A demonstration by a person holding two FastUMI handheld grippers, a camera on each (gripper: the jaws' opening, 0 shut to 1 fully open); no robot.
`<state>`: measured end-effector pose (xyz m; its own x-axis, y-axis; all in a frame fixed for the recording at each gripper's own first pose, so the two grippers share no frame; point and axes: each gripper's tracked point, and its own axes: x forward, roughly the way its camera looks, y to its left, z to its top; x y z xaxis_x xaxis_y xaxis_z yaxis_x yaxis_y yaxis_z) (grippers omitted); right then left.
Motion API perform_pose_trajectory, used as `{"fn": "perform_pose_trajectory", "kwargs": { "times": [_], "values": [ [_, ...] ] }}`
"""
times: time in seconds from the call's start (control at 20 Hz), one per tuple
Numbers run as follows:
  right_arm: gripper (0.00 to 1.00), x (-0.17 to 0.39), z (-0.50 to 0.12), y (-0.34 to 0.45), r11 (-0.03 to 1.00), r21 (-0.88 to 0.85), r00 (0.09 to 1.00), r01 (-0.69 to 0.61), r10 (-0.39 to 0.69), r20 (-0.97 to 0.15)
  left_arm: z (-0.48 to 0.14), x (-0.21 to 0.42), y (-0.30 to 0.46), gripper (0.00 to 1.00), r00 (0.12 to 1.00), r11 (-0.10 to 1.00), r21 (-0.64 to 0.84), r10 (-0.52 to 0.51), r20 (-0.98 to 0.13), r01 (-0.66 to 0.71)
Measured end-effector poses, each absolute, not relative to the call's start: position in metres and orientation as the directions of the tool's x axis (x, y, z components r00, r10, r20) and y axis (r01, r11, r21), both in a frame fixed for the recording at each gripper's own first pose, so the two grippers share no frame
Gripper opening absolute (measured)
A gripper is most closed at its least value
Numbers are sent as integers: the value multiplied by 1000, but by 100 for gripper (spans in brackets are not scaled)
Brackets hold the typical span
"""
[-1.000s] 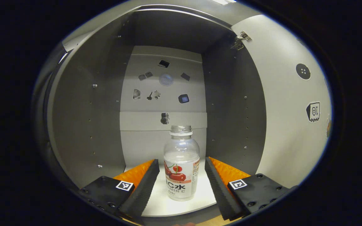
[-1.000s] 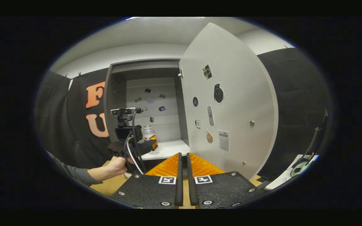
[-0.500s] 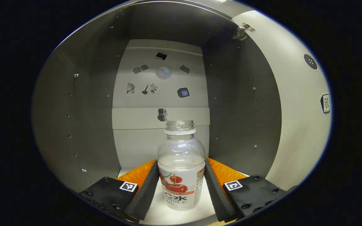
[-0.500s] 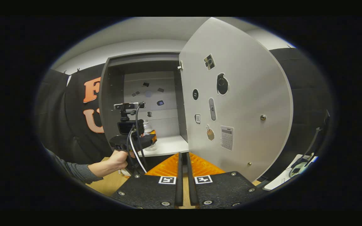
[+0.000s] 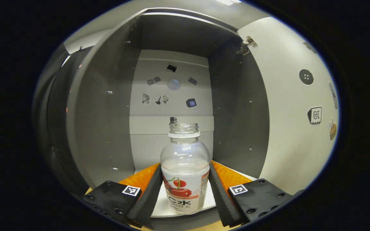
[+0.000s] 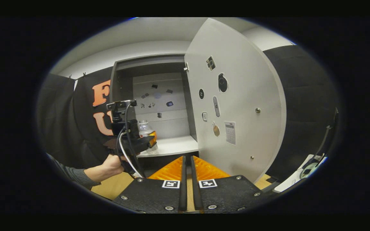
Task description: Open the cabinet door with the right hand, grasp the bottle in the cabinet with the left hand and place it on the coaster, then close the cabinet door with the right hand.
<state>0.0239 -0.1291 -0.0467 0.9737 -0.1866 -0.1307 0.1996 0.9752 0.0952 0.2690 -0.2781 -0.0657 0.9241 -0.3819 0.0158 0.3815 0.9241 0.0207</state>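
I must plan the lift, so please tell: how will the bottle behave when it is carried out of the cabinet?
The bottle looks like thin clear plastic, so it may dent under a hard squeeze. It seems mostly empty, probably light. It has no cap, so tilting could spill any liquid. The left tool presses its labelled lower body.

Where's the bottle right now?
In the left gripper view the bottle stands upright at the front edge of the cabinet shelf, clamped between the left gripper. The open door is to its right.
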Motion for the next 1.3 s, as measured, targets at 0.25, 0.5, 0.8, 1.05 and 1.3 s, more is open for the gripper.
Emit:
{"fn": "perform_pose_trajectory", "kwargs": {
  "times": [0.25, 0.5, 0.8, 1.05, 1.3],
  "values": [
    [8, -4, -50, -118, 985, 105, 984, 134, -120, -133, -72, 199, -238, 84, 935, 934, 67, -353, 11, 352],
    [7, -26, -61, -105, 989, 135, 987, 64, -42, -157, -118, 136, -189, 86, 954, 953, 63, -291, -68, 295],
    [7, -36, -80, -92, 993, 120, 976, 11, 15, -218, -180, 81, -145, 85, 964, 970, 64, -226, -139, 236],
    [7, -34, -110, -75, 995, 99, 958, -26, 53, -282, -245, 53, -122, 84, 962, 975, 50, -206, -180, 218],
    [8, -29, -139, -61, 995, 77, 939, -58, 81, -334, -301, 44, -103, 85, 963, 978, 48, -188, -191, 201]
  ]
}}
